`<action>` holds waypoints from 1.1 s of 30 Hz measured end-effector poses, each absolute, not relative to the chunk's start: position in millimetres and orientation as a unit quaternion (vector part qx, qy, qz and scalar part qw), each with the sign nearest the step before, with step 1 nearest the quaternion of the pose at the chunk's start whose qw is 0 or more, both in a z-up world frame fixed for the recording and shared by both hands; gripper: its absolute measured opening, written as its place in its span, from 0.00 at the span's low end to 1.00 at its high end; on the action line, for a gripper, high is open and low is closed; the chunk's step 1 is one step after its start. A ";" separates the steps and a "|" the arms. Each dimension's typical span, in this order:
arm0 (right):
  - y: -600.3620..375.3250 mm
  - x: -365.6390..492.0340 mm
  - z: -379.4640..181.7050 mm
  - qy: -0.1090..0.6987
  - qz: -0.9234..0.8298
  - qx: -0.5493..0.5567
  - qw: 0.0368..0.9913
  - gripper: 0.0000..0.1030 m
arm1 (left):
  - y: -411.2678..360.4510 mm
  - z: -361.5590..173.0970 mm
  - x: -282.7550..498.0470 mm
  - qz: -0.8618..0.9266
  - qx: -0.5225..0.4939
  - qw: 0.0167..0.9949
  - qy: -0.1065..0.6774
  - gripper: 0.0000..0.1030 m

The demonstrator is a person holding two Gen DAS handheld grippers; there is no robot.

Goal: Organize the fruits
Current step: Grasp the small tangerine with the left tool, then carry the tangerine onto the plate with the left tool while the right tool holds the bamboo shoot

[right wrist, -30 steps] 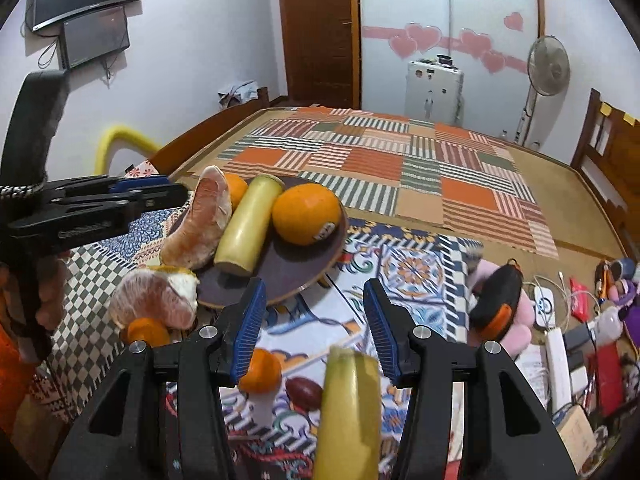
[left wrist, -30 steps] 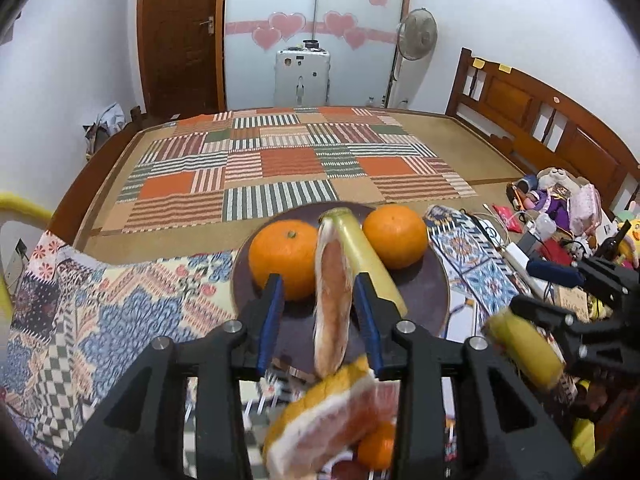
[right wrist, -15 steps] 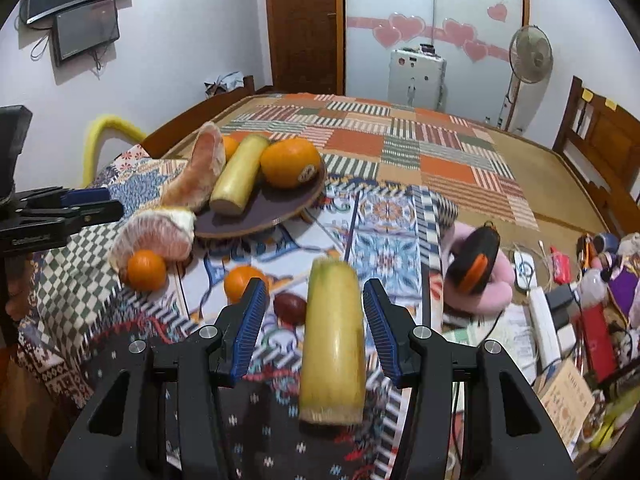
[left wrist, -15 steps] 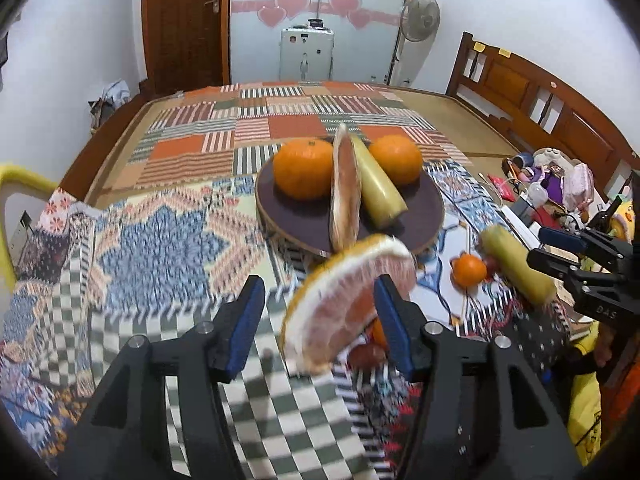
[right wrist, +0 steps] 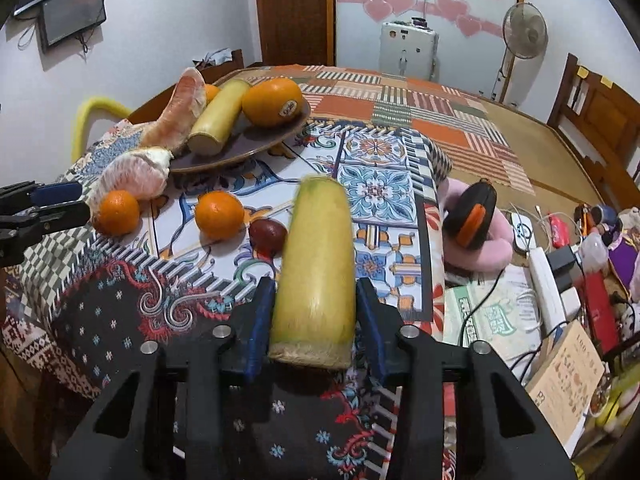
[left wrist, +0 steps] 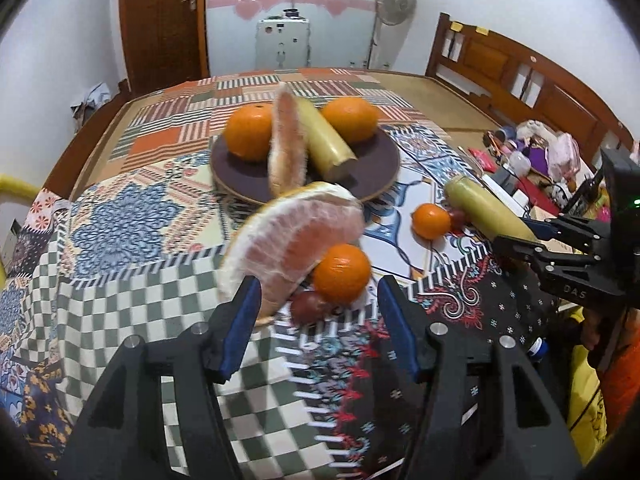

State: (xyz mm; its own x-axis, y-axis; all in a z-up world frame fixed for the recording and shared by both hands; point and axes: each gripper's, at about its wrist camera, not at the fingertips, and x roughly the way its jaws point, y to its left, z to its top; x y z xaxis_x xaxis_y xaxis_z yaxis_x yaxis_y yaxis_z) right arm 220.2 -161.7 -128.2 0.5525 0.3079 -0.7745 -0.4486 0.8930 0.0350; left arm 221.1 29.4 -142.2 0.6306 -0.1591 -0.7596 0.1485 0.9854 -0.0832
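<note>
Right gripper [right wrist: 316, 312] clamped on yellow stalk [right wrist: 318, 272], both blue pads vs its sides, cut end twd camera. Ahead-left of it on the patterned cloth [right wrist: 380, 192]: dark plum [right wrist: 267, 233], small orange [right wrist: 219, 214], 2nd small orange [right wrist: 118, 212], peeled pomelo wedge [right wrist: 134, 176]. Further ahead-left, brown plate [right wrist: 240, 152] w/ pomelo slice, another stalk, big oranges. Left gripper [left wrist: 318, 312] jaws apart, nothing gripped; pomelo wedge and an orange [left wrist: 341, 274] just ahead betw. its fingers.
</note>
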 end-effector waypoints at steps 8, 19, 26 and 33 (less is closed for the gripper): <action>-171.7 205.3 -124.5 0.434 0.224 -0.081 0.869 0.35 | 13.2 -149.5 234.7 -0.086 0.016 0.903 0.420 0.51; -155.0 237.6 -128.1 0.431 0.229 -0.080 0.869 0.35 | 9.9 -156.8 243.6 -0.089 0.021 0.903 0.420 0.35; -156.2 247.2 -132.3 0.431 0.236 -0.057 0.869 0.35 | 13.7 -156.1 241.8 -0.095 0.014 0.904 0.417 0.34; -157.5 239.6 -119.5 0.410 0.237 -0.048 0.879 0.35 | 25.6 -134.7 232.7 -0.093 -0.001 0.915 0.392 0.34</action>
State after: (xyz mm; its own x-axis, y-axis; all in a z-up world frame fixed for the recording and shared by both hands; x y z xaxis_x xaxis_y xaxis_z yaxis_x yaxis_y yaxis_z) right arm 239.6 -157.5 -119.5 0.5510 0.3777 -0.7441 -0.4560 0.8831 0.1106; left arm 232.7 25.6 -134.7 0.6755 -0.1716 -0.7171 0.1699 0.9826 -0.0751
